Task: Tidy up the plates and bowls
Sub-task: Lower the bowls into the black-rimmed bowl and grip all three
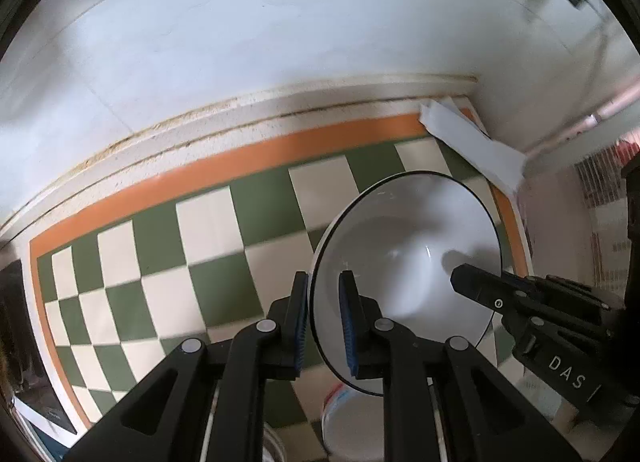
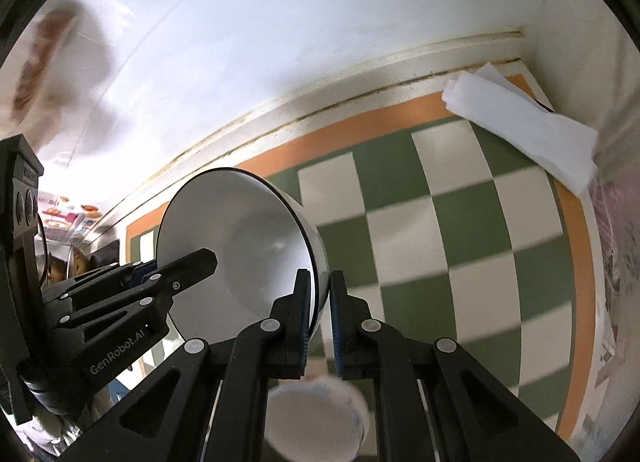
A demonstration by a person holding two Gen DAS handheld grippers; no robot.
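Note:
A white bowl (image 1: 404, 262) with a thin black rim is held tilted above the checkered mat (image 1: 192, 246). My left gripper (image 1: 325, 322) is shut on its left rim, one finger inside and one outside. My right gripper (image 2: 320, 318) is shut on the opposite rim of the same bowl (image 2: 248, 246). Each gripper shows in the other's view: the right one (image 1: 520, 302) at the bowl's right edge, the left one (image 2: 168, 274) at the bowl's left edge. A second white bowl (image 1: 352, 426) with a coloured band sits below on the mat, also seen in the right wrist view (image 2: 316, 418).
The green and cream checkered mat (image 2: 460, 230) has an orange border and lies on a white counter against a white wall (image 1: 240, 42). A folded white cloth (image 2: 524, 130) lies at the mat's far right corner. Cluttered items sit at the far left (image 2: 68, 218).

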